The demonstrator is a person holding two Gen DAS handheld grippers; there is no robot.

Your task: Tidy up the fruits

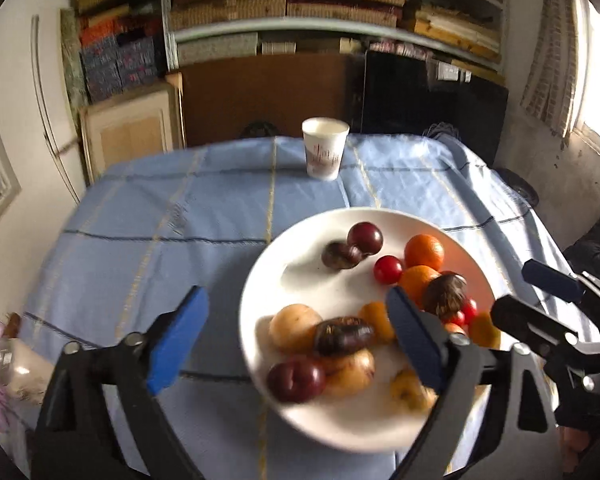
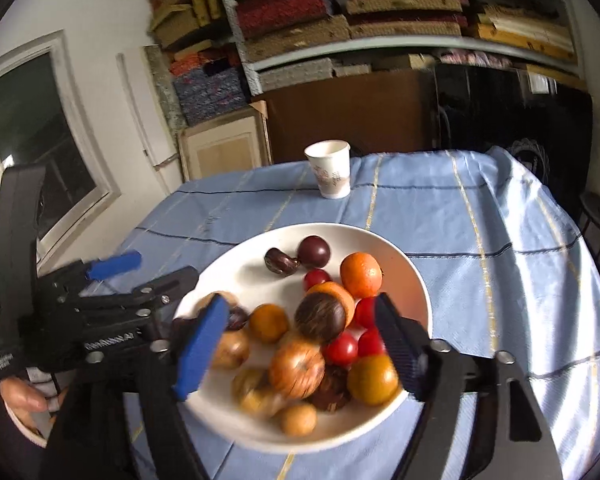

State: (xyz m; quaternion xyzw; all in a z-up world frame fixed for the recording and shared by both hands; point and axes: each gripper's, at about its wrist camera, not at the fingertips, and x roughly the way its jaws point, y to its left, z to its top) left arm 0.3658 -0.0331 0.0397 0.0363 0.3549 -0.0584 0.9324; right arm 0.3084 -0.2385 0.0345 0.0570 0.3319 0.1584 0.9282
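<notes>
Fruit heaped on plate (image 2: 416, 280) at near table edge, both left gripper (image 1: 296, 340) and right gripper (image 2: 300, 344) spread wide, nothing held; 1 piece to be singled out, jaws lowered squarely around it.
</notes>
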